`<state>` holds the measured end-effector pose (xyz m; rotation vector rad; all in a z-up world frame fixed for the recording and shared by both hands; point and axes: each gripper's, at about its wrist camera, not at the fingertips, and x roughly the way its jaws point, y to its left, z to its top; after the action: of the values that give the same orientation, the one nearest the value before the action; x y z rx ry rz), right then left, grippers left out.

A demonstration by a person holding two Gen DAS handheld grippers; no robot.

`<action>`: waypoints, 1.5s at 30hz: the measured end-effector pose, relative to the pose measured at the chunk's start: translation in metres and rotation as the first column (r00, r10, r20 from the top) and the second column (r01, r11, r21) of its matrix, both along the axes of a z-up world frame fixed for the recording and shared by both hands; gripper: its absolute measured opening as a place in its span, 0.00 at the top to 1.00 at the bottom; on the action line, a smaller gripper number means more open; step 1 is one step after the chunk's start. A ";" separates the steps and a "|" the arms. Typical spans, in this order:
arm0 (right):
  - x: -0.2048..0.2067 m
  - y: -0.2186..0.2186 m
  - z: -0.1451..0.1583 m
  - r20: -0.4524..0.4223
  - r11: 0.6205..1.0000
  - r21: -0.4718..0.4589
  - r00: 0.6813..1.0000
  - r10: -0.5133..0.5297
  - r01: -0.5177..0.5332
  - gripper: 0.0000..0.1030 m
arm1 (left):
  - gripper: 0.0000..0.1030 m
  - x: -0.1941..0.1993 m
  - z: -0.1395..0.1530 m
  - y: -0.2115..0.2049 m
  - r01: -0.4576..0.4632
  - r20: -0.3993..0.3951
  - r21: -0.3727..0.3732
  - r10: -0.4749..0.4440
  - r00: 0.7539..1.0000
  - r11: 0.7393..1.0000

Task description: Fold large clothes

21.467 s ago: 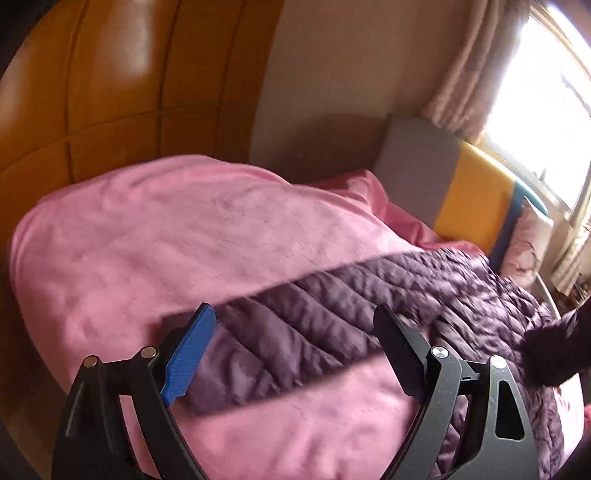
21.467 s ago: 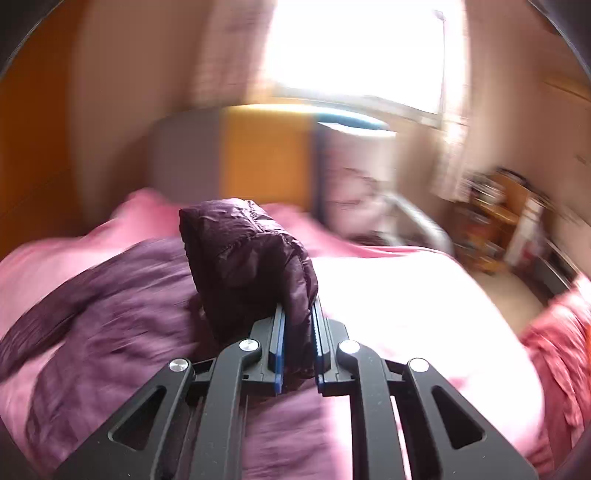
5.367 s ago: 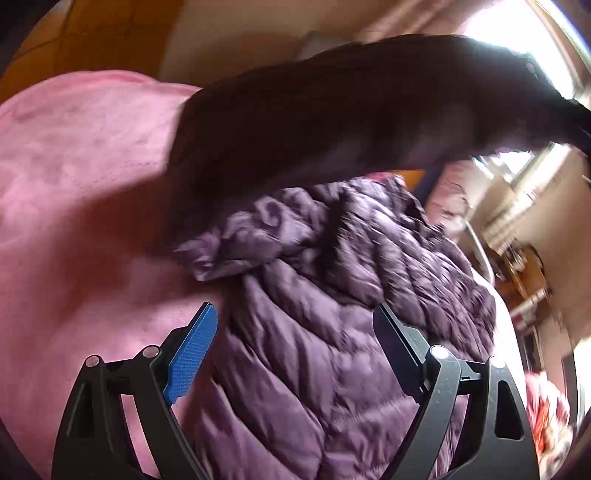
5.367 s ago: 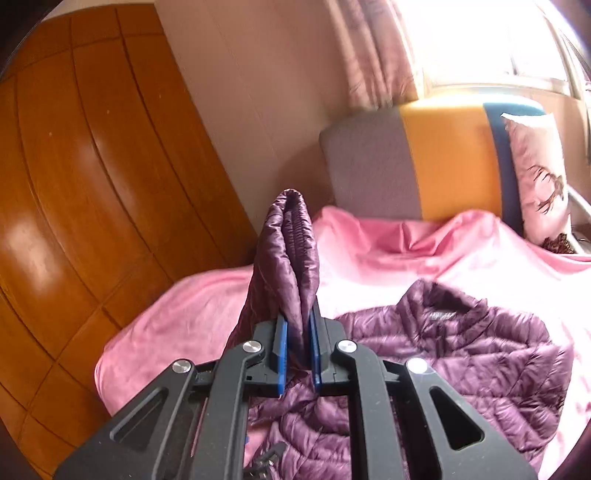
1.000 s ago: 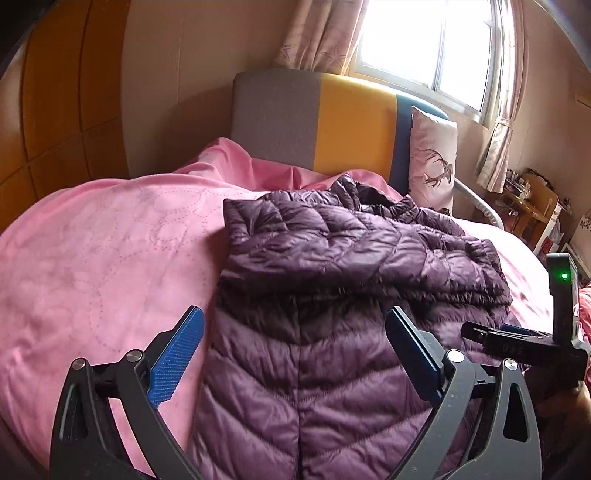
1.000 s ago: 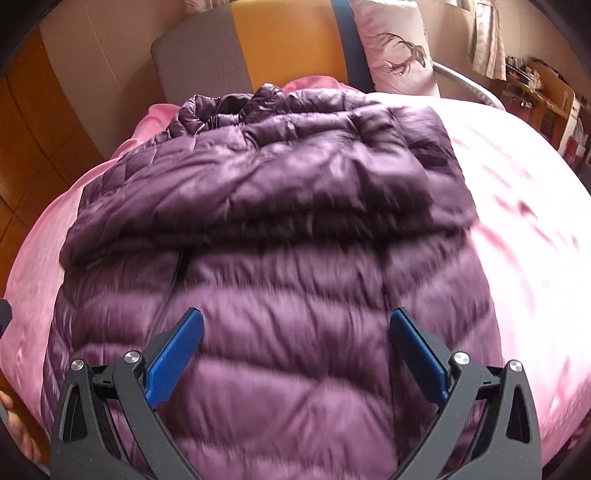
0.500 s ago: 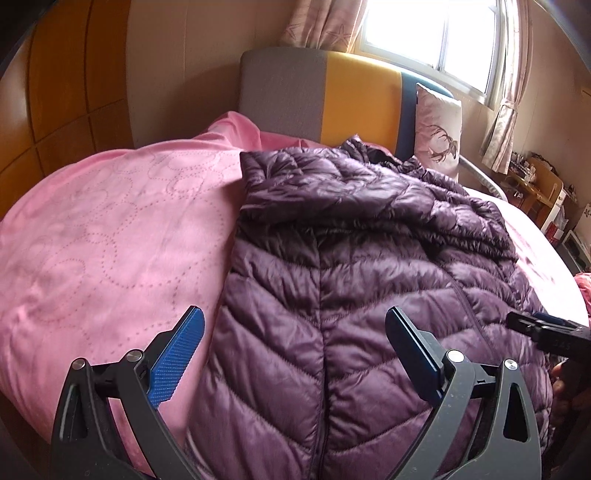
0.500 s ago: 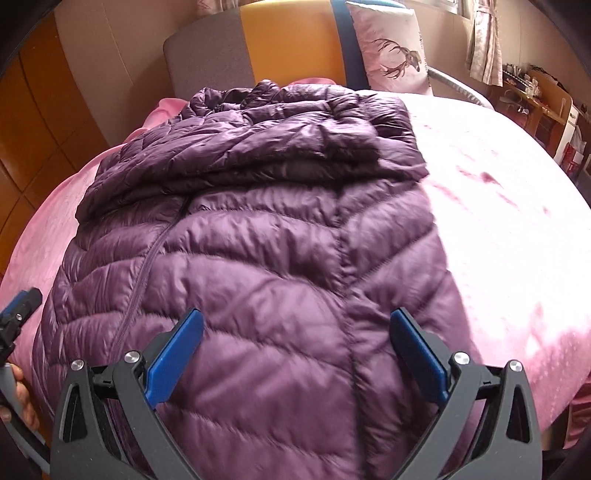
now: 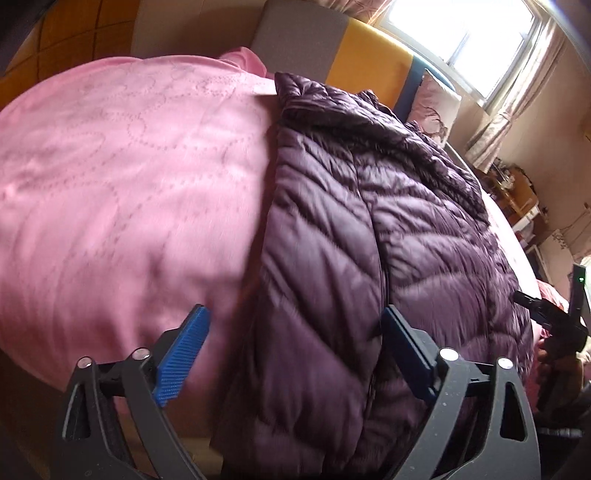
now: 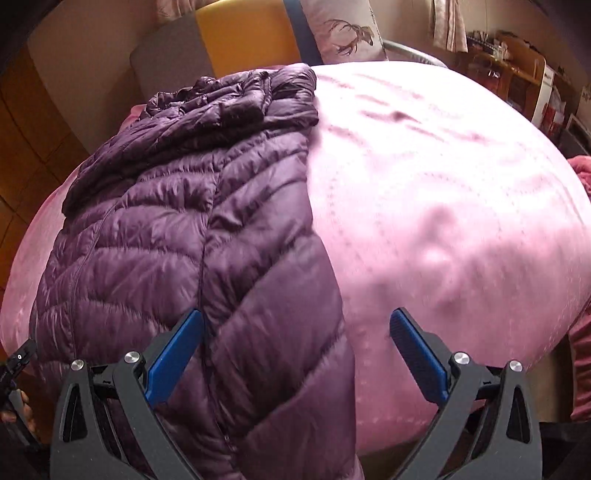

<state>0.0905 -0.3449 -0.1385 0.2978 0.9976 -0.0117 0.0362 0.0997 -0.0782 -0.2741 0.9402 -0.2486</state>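
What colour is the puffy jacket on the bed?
Dark purple, quilted jacket; the right wrist view shows it best.

Both grippers nearer jacket [image 9: 369,240] hem.

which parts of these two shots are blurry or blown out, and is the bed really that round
Left wrist view: the window is blown out to white, and the pink bedspread and the near hem of the purple jacket are motion-smeared. Right wrist view: the bedspread is washed pale by daylight, smeared near the edge. The bulging bed is fisheye distortion in both.
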 end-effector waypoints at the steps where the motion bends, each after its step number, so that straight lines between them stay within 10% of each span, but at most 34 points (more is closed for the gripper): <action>1: -0.007 -0.001 -0.003 -0.008 1.000 0.022 1.000 0.005 -0.004 0.02 | 0.16 -0.005 -0.001 0.001 0.016 -0.006 -0.009 -0.016 1.000 1.000; 7: -0.041 0.012 -0.019 -0.077 0.989 0.108 0.991 0.105 -0.097 0.12 | 0.20 -0.020 -0.019 -0.003 0.088 -0.076 -0.070 -0.093 0.993 0.994; 12: -0.054 0.029 0.000 -0.077 0.967 0.141 0.971 0.227 -0.214 0.80 | 0.68 -0.026 -0.013 -0.012 0.172 -0.067 -0.076 -0.177 0.982 0.982; 14: -0.053 0.035 0.019 -0.029 0.953 0.146 0.962 0.271 -0.264 0.84 | 0.86 -0.028 -0.004 -0.013 0.214 -0.052 -0.103 -0.220 0.974 0.971; 20: -0.041 0.016 0.080 0.178 0.913 0.296 0.956 0.234 -0.279 0.88 | 0.92 -0.018 0.050 0.021 0.232 0.121 -0.379 -0.200 0.972 0.896; 31: 0.077 -0.028 0.109 0.239 0.891 0.439 0.971 0.012 -0.119 0.88 | 0.92 0.078 0.094 0.016 0.234 0.230 -0.461 -0.140 0.963 0.856; 34: 0.114 -0.034 0.106 0.205 0.894 0.441 0.979 -0.009 -0.084 0.86 | 0.92 0.124 0.095 0.012 0.171 0.189 -0.454 -0.093 0.978 0.875; 36: 0.137 -0.035 0.102 0.176 0.891 0.450 0.984 -0.021 -0.061 0.61 | 0.91 0.151 0.095 0.007 0.142 0.162 -0.427 -0.079 0.984 0.893; 39: 0.155 -0.043 0.098 0.175 0.844 0.534 0.983 -0.055 -0.047 0.08 | 0.41 0.180 0.091 0.008 0.054 0.090 -0.403 -0.019 0.996 0.914; 41: 0.154 -0.049 0.101 0.215 0.820 0.569 0.974 -0.079 -0.059 0.03 | 0.14 0.184 0.090 0.017 0.041 0.103 -0.465 0.008 0.995 0.884; 45: 0.127 -0.053 0.099 0.240 0.853 0.518 0.968 -0.071 -0.066 0.02 | 0.11 0.179 0.081 0.038 -0.005 0.102 -0.473 0.061 0.993 0.881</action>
<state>0.2177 -0.3977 -0.0398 0.7852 0.7302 0.2963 0.2150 0.1382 0.0028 -0.7197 0.7500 -0.4590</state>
